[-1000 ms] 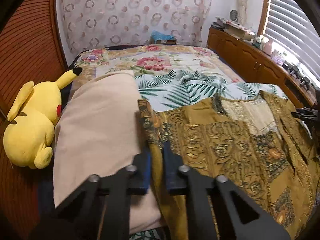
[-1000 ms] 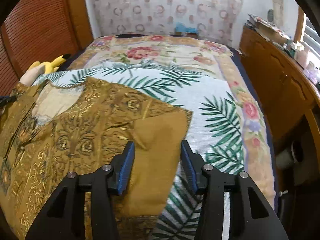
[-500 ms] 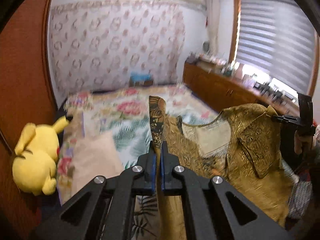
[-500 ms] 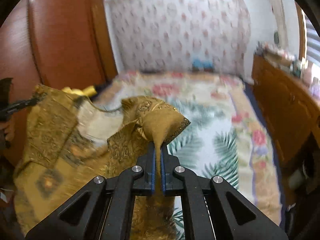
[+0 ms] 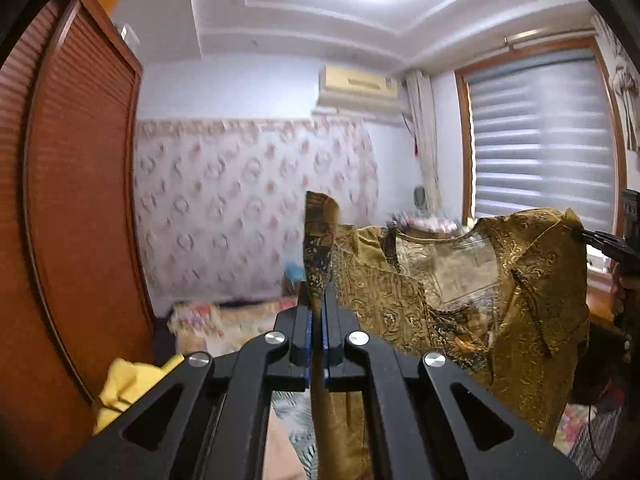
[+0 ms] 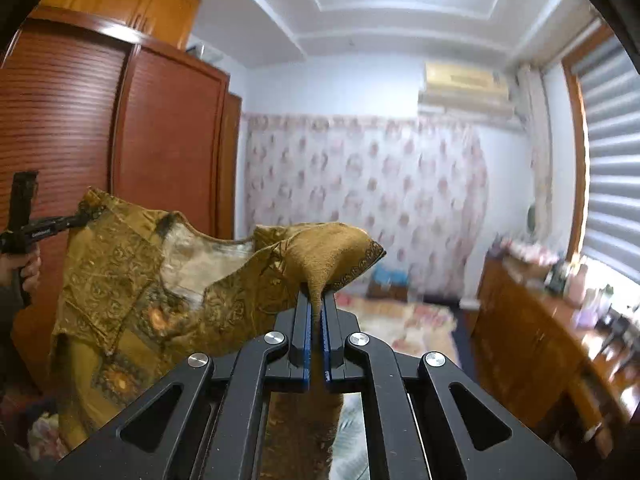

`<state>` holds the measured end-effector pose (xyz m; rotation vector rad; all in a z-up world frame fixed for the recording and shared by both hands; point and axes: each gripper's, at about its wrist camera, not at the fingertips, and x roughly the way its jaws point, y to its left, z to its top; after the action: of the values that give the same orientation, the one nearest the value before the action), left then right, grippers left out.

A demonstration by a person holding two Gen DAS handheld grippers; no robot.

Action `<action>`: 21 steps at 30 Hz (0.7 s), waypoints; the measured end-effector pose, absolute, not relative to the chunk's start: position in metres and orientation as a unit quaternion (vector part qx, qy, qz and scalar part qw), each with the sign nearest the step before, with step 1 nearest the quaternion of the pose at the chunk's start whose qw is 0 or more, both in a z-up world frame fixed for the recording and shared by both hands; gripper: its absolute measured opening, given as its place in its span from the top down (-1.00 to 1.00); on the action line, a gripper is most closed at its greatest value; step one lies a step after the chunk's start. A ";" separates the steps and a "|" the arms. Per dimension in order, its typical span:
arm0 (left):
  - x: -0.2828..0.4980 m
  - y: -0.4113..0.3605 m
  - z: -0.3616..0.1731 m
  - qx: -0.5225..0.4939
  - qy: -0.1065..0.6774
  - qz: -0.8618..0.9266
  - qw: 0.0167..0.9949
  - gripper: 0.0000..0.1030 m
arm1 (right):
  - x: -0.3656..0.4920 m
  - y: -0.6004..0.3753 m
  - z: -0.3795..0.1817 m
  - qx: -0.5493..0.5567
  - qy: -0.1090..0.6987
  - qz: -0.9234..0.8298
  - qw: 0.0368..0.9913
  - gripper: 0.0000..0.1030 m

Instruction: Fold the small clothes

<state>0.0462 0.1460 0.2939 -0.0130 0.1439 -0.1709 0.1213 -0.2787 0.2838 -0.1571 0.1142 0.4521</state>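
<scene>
A golden-brown patterned top (image 5: 460, 292) hangs in the air, stretched between both grippers. My left gripper (image 5: 316, 300) is shut on one shoulder edge, and a strip of the cloth sticks up above the pads. In the right wrist view the same top (image 6: 168, 280) spreads to the left, with my right gripper (image 6: 316, 300) shut on its other shoulder. Each view shows the other gripper far off at the garment's opposite corner, held by a hand. The lower part of the top is hidden behind the gripper bodies.
A floral bed (image 5: 224, 320) lies below, with a yellow plush toy (image 5: 128, 384) at its left. A red-brown wardrobe (image 6: 120, 160) stands on the left. A wooden dresser (image 6: 540, 340) with small items runs under the blinds (image 5: 540, 140) on the right.
Both grippers rose high off the bed and tilted up to nearly level, lifting the top into the air. The right gripper, open one second ago, shut on the shoulder.
</scene>
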 end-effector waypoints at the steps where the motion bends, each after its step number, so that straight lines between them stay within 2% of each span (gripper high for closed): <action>1: 0.045 0.149 0.302 -0.003 0.066 -0.080 0.995 1.00 | 0.118 -0.276 0.297 -0.081 0.050 0.225 0.970 0.98; 6: 0.065 0.172 0.329 0.001 0.045 -0.038 0.998 1.00 | 0.124 -0.257 0.358 -0.110 0.015 0.197 0.974 0.98; 10: 0.120 0.194 0.322 -0.004 0.061 -0.009 0.998 1.00 | 0.176 -0.243 0.371 -0.129 0.029 0.157 0.979 0.98; 14: 0.173 0.201 0.279 0.002 0.103 0.006 0.995 1.00 | 0.243 -0.236 0.336 -0.131 0.078 0.136 0.979 0.98; 21: 0.223 0.186 0.168 0.002 0.183 -0.006 0.983 1.00 | 0.320 -0.238 0.213 -0.120 0.168 0.146 0.968 0.98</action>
<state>0.2232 0.1861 0.1682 0.0049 0.3671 -0.0111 0.3196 -0.2378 0.2134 -0.2417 0.3397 0.2953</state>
